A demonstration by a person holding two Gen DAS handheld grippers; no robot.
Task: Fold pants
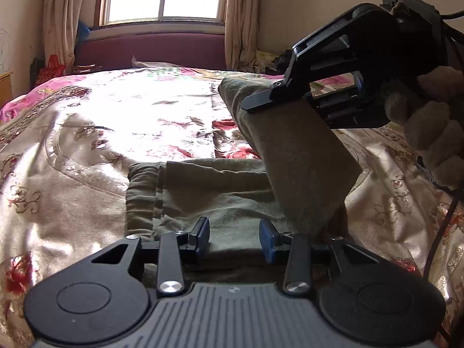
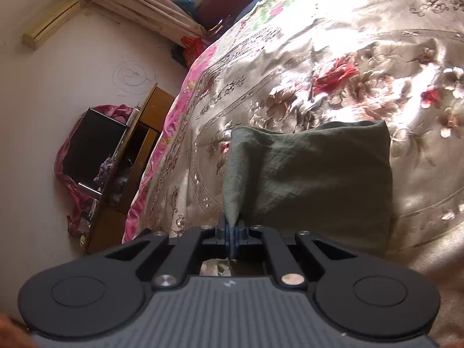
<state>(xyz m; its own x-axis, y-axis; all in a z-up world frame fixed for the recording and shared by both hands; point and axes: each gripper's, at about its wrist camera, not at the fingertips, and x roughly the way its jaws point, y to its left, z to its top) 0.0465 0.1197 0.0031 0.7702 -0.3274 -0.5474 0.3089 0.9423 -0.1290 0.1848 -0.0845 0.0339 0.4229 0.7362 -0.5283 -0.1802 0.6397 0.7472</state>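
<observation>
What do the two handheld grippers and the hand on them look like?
Both the left gripper and the right gripper are black linkage frames with silver screws, blue finger pads and a ribbed grey body. A knitted grey-brown glove covers the hand, and black cables trail below it.

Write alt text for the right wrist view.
The right hand-held gripper, shut, pinches an edge of olive-green pants, lifting them above a shiny floral bedspread. A wooden cabinet stands beside the bed.

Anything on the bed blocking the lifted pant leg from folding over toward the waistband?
Nothing visible. The right gripper holds the pant leg raised; the pants below and the waistband lie bare on the bedspread. The left gripper hovers open.
</observation>
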